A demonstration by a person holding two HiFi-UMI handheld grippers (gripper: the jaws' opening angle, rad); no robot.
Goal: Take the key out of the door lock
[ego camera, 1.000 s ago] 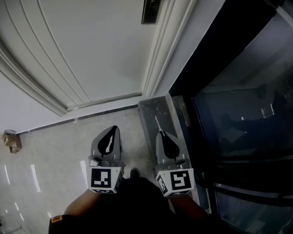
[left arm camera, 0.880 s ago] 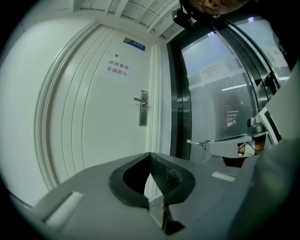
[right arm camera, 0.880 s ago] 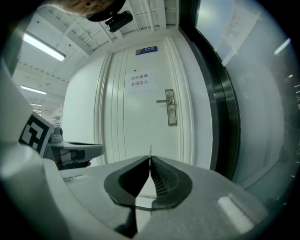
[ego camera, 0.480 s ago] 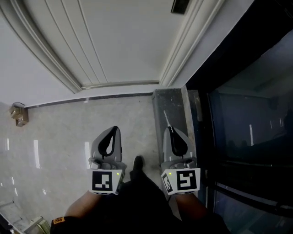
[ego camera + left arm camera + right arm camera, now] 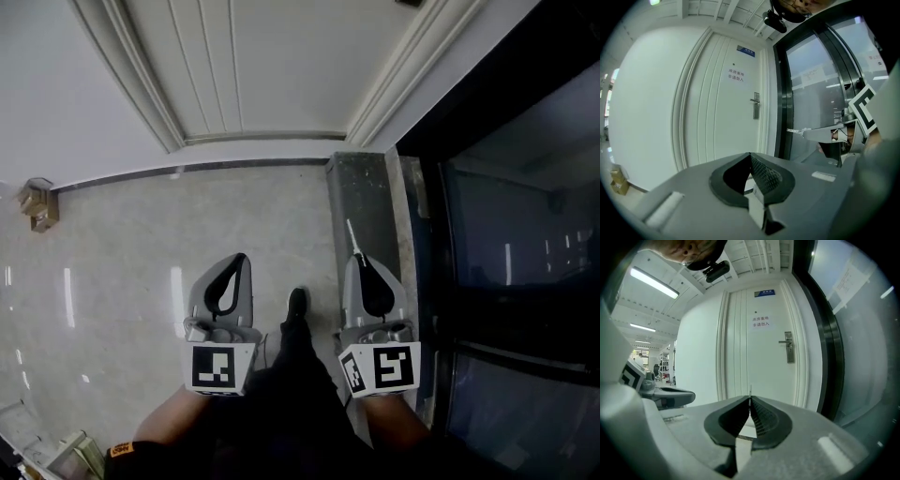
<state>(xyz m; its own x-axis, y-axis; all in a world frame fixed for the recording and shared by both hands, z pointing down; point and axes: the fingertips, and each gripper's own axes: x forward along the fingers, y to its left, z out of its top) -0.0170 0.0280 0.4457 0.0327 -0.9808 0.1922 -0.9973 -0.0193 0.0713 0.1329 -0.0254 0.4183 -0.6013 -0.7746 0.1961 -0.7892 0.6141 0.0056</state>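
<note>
The right gripper (image 5: pixel 750 399) clenches the key (image 5: pixel 351 234), blade pointing forward toward the distant door lock (image 5: pixel 789 347) at centre-right; the left gripper (image 5: pixel 750 155) is closed on nothing.

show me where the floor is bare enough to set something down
The pale marble floor is bare between the small cardboard box at far left and the left gripper. Crowded on the right: the right gripper hangs over the grey stone sill, beside the black-framed glass wall.

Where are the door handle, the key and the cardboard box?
door handle (image 5: pixel 789 350), right gripper view, on its upright metal plate.
key (image 5: pixel 352 237), head view, on the blade beyond the right tongs (image 5: pixel 359 259).
cardboard box (image 5: pixel 37 203), head view, on its top face.
</note>
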